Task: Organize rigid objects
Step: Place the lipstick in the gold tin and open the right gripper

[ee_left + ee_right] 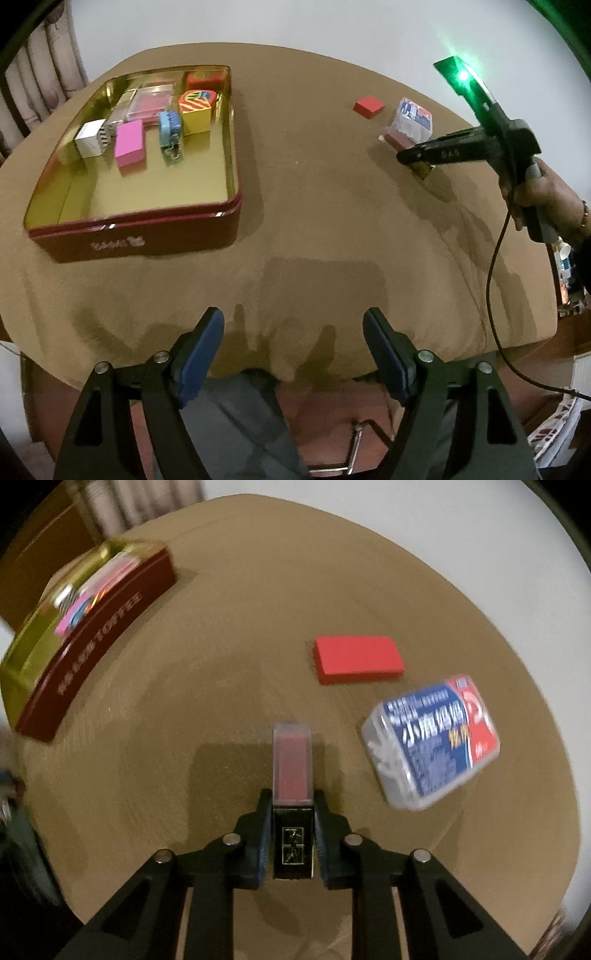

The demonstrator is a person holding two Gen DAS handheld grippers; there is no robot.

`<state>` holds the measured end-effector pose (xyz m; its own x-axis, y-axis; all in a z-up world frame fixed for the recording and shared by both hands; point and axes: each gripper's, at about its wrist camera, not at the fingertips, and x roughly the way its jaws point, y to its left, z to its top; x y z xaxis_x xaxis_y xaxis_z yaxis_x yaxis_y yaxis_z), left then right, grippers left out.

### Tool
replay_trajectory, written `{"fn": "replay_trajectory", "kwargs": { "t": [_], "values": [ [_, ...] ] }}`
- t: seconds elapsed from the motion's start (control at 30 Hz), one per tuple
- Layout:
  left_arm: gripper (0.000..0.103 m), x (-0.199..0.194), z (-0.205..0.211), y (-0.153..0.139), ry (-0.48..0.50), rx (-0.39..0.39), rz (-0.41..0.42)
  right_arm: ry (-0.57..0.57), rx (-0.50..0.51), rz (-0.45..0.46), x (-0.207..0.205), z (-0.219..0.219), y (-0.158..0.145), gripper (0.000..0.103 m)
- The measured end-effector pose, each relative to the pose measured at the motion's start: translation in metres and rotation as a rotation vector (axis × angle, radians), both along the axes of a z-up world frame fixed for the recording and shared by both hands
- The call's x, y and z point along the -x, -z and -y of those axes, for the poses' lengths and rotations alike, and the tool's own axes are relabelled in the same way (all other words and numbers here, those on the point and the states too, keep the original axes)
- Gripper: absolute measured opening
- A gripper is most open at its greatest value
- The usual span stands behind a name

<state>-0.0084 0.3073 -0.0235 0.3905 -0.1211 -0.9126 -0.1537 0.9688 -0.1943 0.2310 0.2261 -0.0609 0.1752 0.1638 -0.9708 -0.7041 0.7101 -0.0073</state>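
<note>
A red tin (pixel 140 236) with a gold inside stands at the left on the tan cloth; it also shows in the right wrist view (pixel 99 627). It holds several small boxes, among them a pink block (pixel 128 144) and a striped cube (pixel 196 109). My left gripper (pixel 293 354) is open and empty above the table's near edge. My right gripper (pixel 293 834) is shut on a slim black box with a clear red-tinted cap (pixel 293 771), low over the cloth. A flat red block (pixel 356 659) and a clear floss-pick box with a blue label (pixel 432 742) lie just beyond it.
The round table (pixel 314 206) is covered with tan cloth. A white wall is behind it and curtains (pixel 48 66) hang at the far left. A black cable (pixel 495 295) hangs from the right gripper. Clutter sits off the table's right edge.
</note>
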Motion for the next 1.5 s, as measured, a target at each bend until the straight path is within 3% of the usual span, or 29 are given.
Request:
{"fn": "replay_trajectory", "kwargs": {
  "t": [0.27,0.4,0.57,0.7,0.8,0.93,1.17,1.5],
  "values": [
    [0.074,0.021,-0.017,0.003,-0.032,0.043,-0.009,0.216,-0.218,-0.193,0.001,0.035,-0.006,0.02],
    [0.074,0.03,-0.024,0.004,-0.042,0.051,-0.004,0.267,-0.311,-0.259,0.007,0.038,-0.018,0.02],
    [0.074,0.042,-0.03,0.004,-0.048,0.061,-0.003,0.241,-0.419,-0.299,0.019,0.02,-0.06,0.02],
    [0.074,0.051,-0.034,-0.002,-0.071,0.014,0.031,0.147,-0.481,-0.314,0.043,-0.033,-0.094,0.02],
    [0.074,0.058,-0.04,-0.007,-0.087,-0.007,0.052,0.106,-0.51,-0.355,0.055,-0.072,-0.101,0.02],
    [0.074,0.066,-0.053,-0.008,-0.109,-0.007,0.057,0.085,-0.5,-0.378,0.068,-0.126,-0.089,0.02],
    [0.074,0.079,-0.083,-0.006,-0.168,0.021,0.051,0.137,-0.416,-0.38,0.081,-0.177,-0.049,0.02],
    [0.074,0.082,-0.091,-0.002,-0.169,0.062,0.04,0.177,-0.164,-0.158,0.097,-0.19,-0.023,0.02]
  ]
}}
